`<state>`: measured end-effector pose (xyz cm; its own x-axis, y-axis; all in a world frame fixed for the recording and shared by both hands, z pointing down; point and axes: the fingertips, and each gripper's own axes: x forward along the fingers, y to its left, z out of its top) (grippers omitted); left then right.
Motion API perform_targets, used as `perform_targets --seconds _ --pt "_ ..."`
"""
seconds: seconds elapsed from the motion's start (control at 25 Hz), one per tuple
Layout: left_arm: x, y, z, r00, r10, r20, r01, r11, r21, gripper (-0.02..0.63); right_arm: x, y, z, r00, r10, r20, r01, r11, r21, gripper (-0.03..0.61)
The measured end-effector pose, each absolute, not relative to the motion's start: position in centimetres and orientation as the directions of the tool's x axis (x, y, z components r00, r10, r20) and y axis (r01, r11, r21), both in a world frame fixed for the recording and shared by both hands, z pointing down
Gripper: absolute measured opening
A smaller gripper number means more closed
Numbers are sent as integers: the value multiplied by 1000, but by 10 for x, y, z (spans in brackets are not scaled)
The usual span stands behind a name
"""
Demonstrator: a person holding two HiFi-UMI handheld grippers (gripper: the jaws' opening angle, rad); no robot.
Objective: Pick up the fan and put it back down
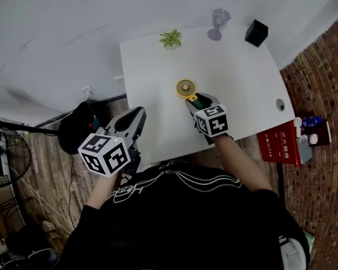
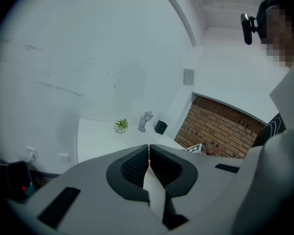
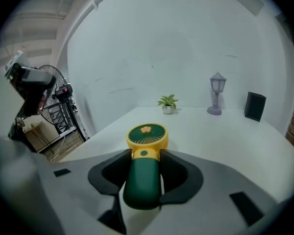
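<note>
The fan is a small hand fan with a yellow round head and a dark green handle. My right gripper is shut on that handle, and the fan head sticks out past the jaws over the white table. Whether the fan touches the tabletop I cannot tell. My left gripper hovers at the table's near left edge, shut with nothing between its fingers.
At the table's far edge stand a small potted plant, a lilac lantern ornament and a black box. A red box and bottles sit to the right by a brick wall. A standing fan is on the floor at left.
</note>
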<state>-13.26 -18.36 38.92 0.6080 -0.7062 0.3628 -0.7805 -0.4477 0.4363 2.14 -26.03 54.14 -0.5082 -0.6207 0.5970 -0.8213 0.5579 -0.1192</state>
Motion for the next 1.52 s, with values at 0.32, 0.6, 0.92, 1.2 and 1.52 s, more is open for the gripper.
perform_targets --seconds 0.32,0.6,0.92,1.2,1.52 --pt "-136 -193 393 604 -707 368 -784 -444 435 34 25 -267 569 -487 -603 632 -829 548 -115 181" --pt "-138 -198 390 595 -716 366 -791 -439 426 34 23 -267 581 -469 -560 683 -821 561 -104 183" --pt "-133 -192 389 591 -716 372 -796 -441 415 34 20 -266 585 -459 -525 717 -820 560 -115 191" --pt "-130 -178 388 581 -721 378 -803 -432 411 34 31 -261 567 -509 -553 660 -834 508 -217 276" --pt "-108 -157 380 579 -721 380 -806 -435 402 34 38 -234 468 -647 -630 430 -756 603 -254 219"
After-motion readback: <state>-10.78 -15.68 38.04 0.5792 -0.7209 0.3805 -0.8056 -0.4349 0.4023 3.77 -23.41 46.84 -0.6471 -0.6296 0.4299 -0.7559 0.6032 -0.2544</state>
